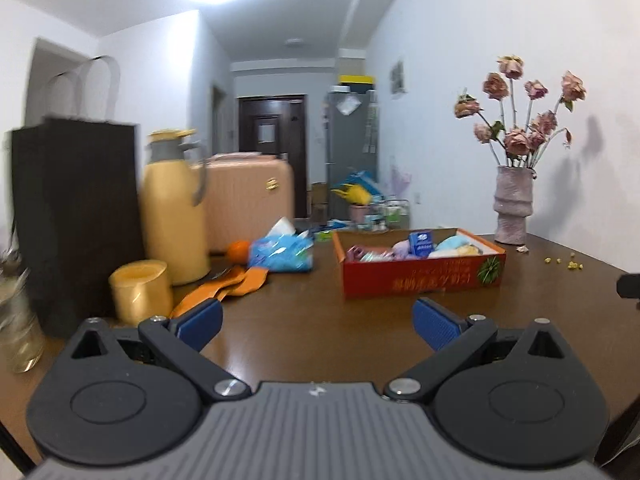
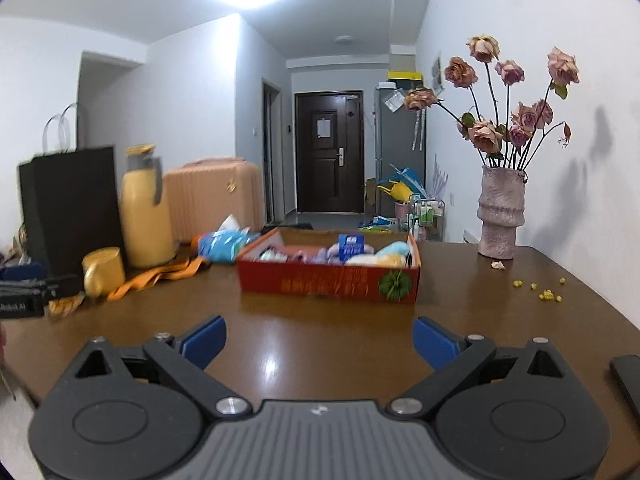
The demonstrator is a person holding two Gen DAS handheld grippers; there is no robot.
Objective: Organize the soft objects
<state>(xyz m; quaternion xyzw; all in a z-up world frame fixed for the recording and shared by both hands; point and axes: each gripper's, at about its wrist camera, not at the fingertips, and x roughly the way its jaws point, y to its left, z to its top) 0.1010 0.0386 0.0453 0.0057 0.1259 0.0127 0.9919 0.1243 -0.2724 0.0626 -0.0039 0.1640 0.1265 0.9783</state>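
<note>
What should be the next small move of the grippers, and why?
Probably bring the left gripper toward the blue packet lying left of the red box. Both grippers are open and empty, the right gripper too, and the box already holds several soft items, while this packet sits outside on the table.

Glossy wooden table (image 2: 340, 340), red cardboard box (image 2: 320, 284), rough ceramic vase (image 2: 500, 216), crinkly plastic packet (image 1: 280, 254).

Red box (image 2: 328, 280), yellow flask (image 2: 144, 220), brown table (image 2: 320, 344)
</note>
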